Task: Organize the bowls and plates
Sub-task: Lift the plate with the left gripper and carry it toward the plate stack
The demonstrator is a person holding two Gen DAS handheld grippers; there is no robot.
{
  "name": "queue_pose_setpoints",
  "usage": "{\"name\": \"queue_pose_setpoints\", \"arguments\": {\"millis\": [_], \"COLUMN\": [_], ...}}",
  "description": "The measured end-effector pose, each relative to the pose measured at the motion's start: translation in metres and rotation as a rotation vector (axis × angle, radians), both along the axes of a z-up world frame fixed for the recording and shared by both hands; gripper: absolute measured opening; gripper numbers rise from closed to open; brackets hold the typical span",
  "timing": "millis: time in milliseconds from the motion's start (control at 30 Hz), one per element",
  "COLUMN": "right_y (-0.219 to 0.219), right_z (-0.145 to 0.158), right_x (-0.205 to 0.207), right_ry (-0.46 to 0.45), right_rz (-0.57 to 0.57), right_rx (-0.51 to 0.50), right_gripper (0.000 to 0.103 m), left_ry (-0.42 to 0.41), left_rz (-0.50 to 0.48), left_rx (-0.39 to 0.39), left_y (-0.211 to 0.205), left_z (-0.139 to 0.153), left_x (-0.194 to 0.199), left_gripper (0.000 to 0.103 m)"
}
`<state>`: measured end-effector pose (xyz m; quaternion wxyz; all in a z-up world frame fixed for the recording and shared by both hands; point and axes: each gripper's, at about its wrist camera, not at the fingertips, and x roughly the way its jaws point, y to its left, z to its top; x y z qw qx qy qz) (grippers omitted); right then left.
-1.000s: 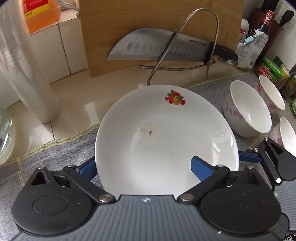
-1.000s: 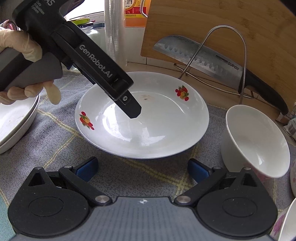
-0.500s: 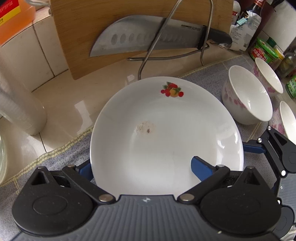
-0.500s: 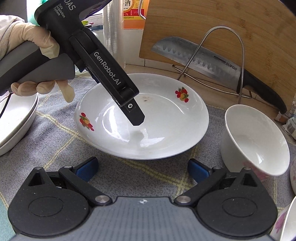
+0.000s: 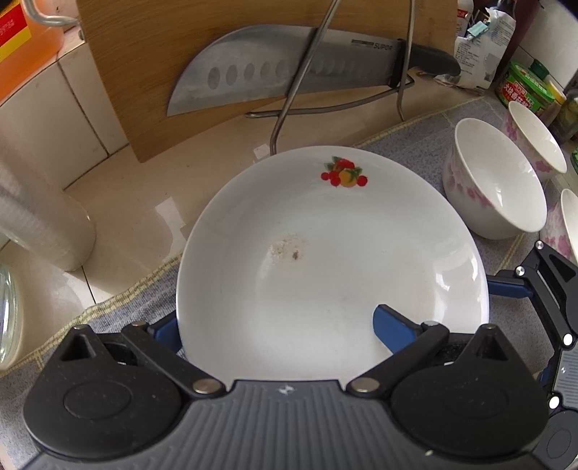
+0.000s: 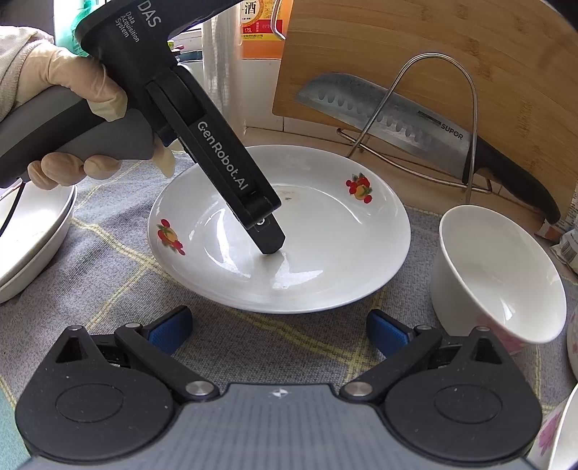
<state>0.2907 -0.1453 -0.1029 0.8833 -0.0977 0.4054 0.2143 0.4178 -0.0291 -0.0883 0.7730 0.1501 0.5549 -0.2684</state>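
A white plate [image 5: 343,253] with fruit prints is tilted up off the grey checked cloth [image 6: 108,260]. My left gripper [image 5: 278,325] is shut on the plate's near-left rim, one blue pad on top and one under it. In the right wrist view the plate [image 6: 325,235] shows with the left gripper's finger [image 6: 267,235] inside it. My right gripper [image 6: 278,332] is open and empty, low over the cloth in front of the plate. A white bowl [image 6: 498,274] with pink flowers stands to the right. More such bowls [image 5: 534,144] stand behind it.
A wire rack [image 6: 433,119] holds a cleaver [image 6: 390,112] against a wooden cutting board [image 6: 451,54] at the back. Stacked white plates [image 6: 32,238] sit at the left. A clear roll [image 5: 39,217], an orange bottle [image 6: 260,29] and jars [image 5: 523,86] stand nearby.
The left gripper has lifted and tilted the plate, raising its left side off the cloth. The right gripper has stayed in place.
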Motion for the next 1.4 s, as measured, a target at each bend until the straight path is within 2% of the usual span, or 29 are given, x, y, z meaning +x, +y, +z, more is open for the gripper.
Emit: {"name": "queue_pose_setpoints", "arguments": {"millis": [600,1067,1267,1400], "right_y": [0.001,0.009,0.013,0.017], "right_z": [0.001,0.003,0.000,0.001], "right_x": [0.011,0.013,0.015,0.010], "right_ry": [-0.001,-0.044,-0.025,-0.045], "right_rz": [-0.027,0.000,-0.037,-0.044], "right_rx": [0.003,-0.022,-0.011,-0.028], "right_gripper": [0.103,0.103,0.103,0.103], "left_ry": [0.042,0.081,0.084,0.082], "left_rz": [-0.066,-0.123,-0.149,-0.167], "left_rx": [-0.071,-0.039,-0.031,-0.029], "left_y": [0.005,-0.002,-0.008,-0.011], "left_z": [0.005,0.003,0.002,0.003], "left_x": [0.027,0.044,0.045,0.045], "left_gripper": [0.102,0.101,0.100,0.097]}}
